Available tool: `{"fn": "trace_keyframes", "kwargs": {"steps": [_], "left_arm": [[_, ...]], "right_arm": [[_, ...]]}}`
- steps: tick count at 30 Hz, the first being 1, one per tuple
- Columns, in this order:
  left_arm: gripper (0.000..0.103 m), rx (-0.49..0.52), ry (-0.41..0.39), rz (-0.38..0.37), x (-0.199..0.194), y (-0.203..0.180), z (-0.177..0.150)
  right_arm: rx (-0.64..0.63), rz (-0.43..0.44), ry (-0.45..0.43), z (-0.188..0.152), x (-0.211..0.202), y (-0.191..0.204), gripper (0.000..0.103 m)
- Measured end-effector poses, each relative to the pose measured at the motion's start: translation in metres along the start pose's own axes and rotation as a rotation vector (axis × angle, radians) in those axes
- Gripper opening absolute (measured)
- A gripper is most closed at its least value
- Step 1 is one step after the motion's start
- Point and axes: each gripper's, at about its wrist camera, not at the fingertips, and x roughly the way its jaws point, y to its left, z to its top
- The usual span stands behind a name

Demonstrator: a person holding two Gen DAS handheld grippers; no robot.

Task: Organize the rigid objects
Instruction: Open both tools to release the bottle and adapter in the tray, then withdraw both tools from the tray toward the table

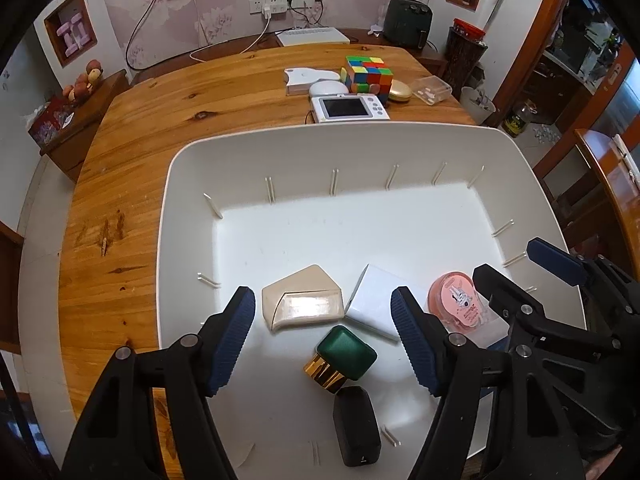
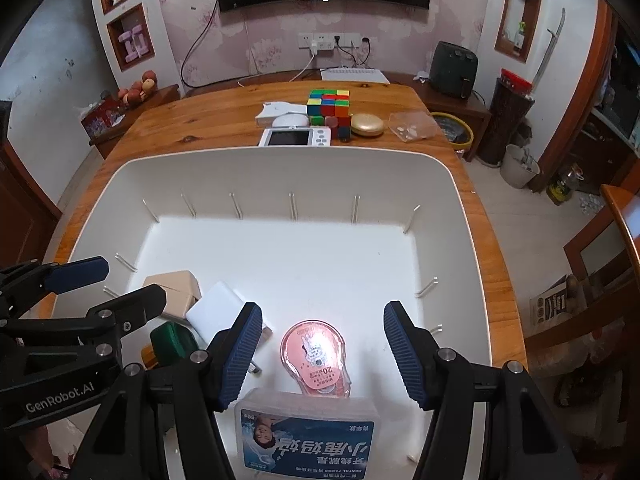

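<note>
Between the two sets of jaws, over the near end of the white bin (image 2: pixel 468 216), I am holding both released and empty. The left gripper (image 1: pixel 324 334) is hanging with its jaws apart above the beige box (image 1: pixel 302 300) and the green case (image 1: pixel 346 352), clear of both. The right gripper (image 2: pixel 322 354) is hanging with its jaws apart over the pink floss dispenser (image 2: pixel 316 356), without clamping it.

I am judging the step as between placements: six items are lying in the bin, and several are waiting on the bench (image 1: pixel 168 104). The next move calls for lifting both grippers clear of the bin wall and reaching to the far group.

Working outward inside the bin: the white flat box (image 1: pixel 374 304) is lying just beside the beige box, the black case (image 1: pixel 356 432) is touching the green case at the near edge, and the blue-labelled floss box (image 2: pixel 308 440) is sitting against the pink dispenser.

Beyond the far rim, the handheld screen device (image 2: pixel 296 137) is lying nearest, with the white round item (image 2: pixel 290 121), the white packet (image 2: pixel 276 112), the puzzle cube (image 2: pixel 329 107), the gold oval case (image 2: pixel 367 125) and the clear lidded box (image 2: pixel 412 125) behind it. These are packed closely, so the screen device is blocking a straight reach to the cube.
</note>
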Motion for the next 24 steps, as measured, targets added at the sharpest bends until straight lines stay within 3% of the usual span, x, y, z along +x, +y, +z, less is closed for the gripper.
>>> {"fn": "trace_keyframes", "kwargs": {"steps": [14, 24], "left_arm": [[0.078, 0.034, -0.094, 0.063, -0.038, 0.005, 0.034], [0.079, 0.055, -0.121, 0.071, -0.06, 0.012, 0.094]], "right_arm": [[0.017, 0.016, -0.088, 0.021, -0.025, -0.018, 0.064], [0.017, 0.024, -0.114, 0.07, -0.039, -0.045, 0.064]]}}
